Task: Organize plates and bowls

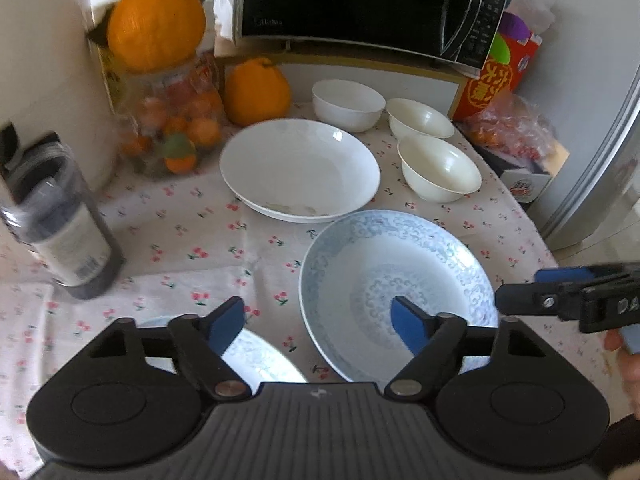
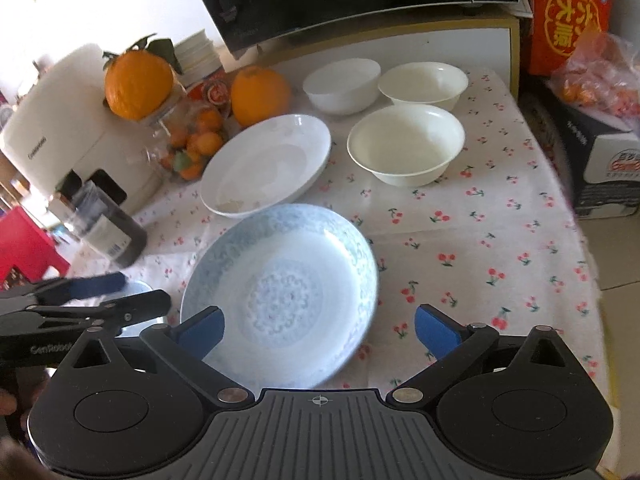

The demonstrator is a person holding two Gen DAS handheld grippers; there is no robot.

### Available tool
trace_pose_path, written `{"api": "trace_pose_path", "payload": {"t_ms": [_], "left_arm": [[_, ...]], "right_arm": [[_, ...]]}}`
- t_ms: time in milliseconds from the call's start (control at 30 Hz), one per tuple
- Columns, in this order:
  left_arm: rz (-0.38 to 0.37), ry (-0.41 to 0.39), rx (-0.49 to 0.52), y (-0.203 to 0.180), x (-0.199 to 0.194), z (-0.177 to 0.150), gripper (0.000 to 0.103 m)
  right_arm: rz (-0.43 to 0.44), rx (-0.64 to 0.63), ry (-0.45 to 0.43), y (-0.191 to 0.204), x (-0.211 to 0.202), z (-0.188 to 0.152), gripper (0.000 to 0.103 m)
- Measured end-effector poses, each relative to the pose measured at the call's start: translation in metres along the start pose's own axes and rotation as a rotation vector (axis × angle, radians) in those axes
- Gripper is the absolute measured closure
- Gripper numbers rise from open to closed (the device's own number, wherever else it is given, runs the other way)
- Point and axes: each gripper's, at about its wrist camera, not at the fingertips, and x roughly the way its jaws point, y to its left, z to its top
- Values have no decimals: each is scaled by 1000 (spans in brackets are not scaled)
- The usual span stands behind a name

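A blue-patterned deep plate [image 1: 400, 272] [image 2: 288, 280] lies on the cherry-print tablecloth in front of both grippers. My left gripper [image 1: 318, 316] is open, one finger over the plate's inside and the other over the cloth left of its rim. My right gripper [image 2: 320, 322] is open too and spans the plate's near right side without touching it. A second blue plate [image 1: 260, 356] shows partly under the left gripper. Behind them lie a plain white plate [image 1: 300, 168] [image 2: 264, 164], a white bowl [image 1: 348, 104] [image 2: 342, 84] and two cream bowls [image 1: 420, 118] [image 1: 440, 168].
A microwave [image 1: 352, 0] stands on a shelf at the back. Two large oranges, a jar of small oranges [image 1: 172, 120] and a dark canister [image 1: 68, 232] crowd the left side. A red box [image 1: 500, 80] and bagged fruit [image 1: 508, 128] sit at the right, near the table edge [image 2: 588, 280].
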Motion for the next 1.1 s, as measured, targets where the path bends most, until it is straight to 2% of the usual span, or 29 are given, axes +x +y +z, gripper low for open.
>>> {"api": "trace_pose_path", "payload": {"t_ms": [100,167,200,267,333,367,533,633,867,1100], "left_arm": [[-45,21,-30,5,10,3,43],[-54,33,-29,6,16,5,50],[-52,40,-25,7,19,5,53],[-49,55,-25,9,24,6,58],[-52,63,-27,9,29,7,67],[-54,65,-28,10,30,8,68],[-39,101,-35,9,43,9,83],[-11,113,-53,12,46,7,94],[-9,120,-72,5,39,0,96],[-47,137,-73,-8,33,-9,96]], "right_arm": [[-18,63,51,-7,14,0,21],[-17,95,67,-11,21,0,35],[-22,107,73,-12,22,0,38],[-42,124,88,-14,26,0,51],[-46,149,101,-19,30,0,61],[-39,163,110,-22,32,0,67],[-25,223,143,-32,45,-2,88],[-33,218,136,-32,45,-1,90],[-68,206,107,-37,39,5,93],[-95,232,82,-49,35,17,93]]}}
